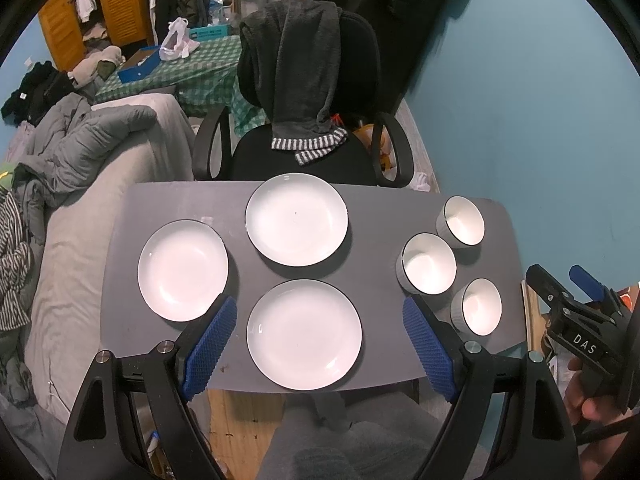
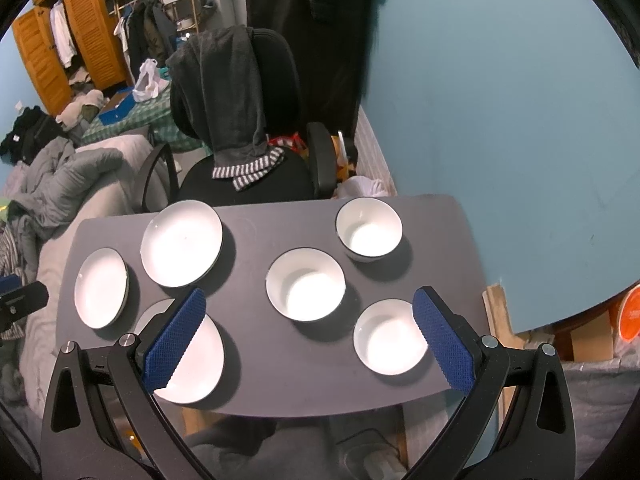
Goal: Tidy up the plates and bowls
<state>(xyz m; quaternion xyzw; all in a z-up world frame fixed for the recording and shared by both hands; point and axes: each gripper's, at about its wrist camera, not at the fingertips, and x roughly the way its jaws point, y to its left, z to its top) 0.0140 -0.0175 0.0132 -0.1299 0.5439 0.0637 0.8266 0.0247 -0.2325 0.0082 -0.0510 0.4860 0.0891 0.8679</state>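
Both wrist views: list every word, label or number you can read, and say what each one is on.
"DAS": white letters on a black label on the right claw, seen in the left wrist view.
Blue box on the checked cloth: printing is there, too small to read.
Orange round item at the right edge: faint marks, unreadable.
Plates, bowls and the grey table: no text.

My left gripper [image 1: 318, 338] and right gripper [image 2: 308, 336] are black frames with silver screws and blue textured pads [image 1: 208, 340]; the right carries a white "DAS" label.
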